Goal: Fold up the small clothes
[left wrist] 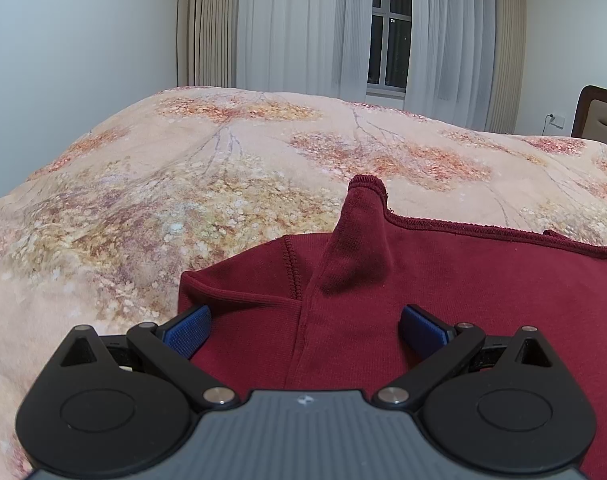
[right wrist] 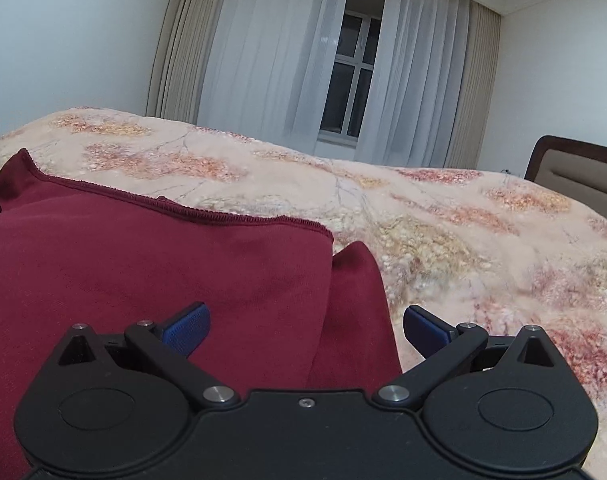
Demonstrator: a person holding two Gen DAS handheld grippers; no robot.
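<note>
Left wrist view: the left tongs (left wrist: 305, 330) are spread wide, with both blue pads (left wrist: 187, 332) clear of any grip; nothing is held. The tongs are positioned low over a dark red garment (left wrist: 443, 300) laid on a bed (left wrist: 143, 200) covered with a floral blanket. The left pad is located at the garment's left edge, the right pad above its main panel. A stitched seam is seen running toward the camera between the pads. One corner of the garment is raised into a peak ahead of the tongs. Curtains (left wrist: 295, 28) and a window (left wrist: 389, 24) are seen beyond the bed, and a headboard (left wrist: 599, 114) at far right.

Right wrist view: the right tongs (right wrist: 306, 330) are likewise spread wide and nothing is held. The left pad (right wrist: 187, 332) is placed over the garment (right wrist: 143, 272); the right pad is placed over bare blanket just beside the garment's right edge. A hemmed edge is seen running across the bed (right wrist: 463, 240) ahead of the tongs, with a fold of cloth protruding at its right end
</note>
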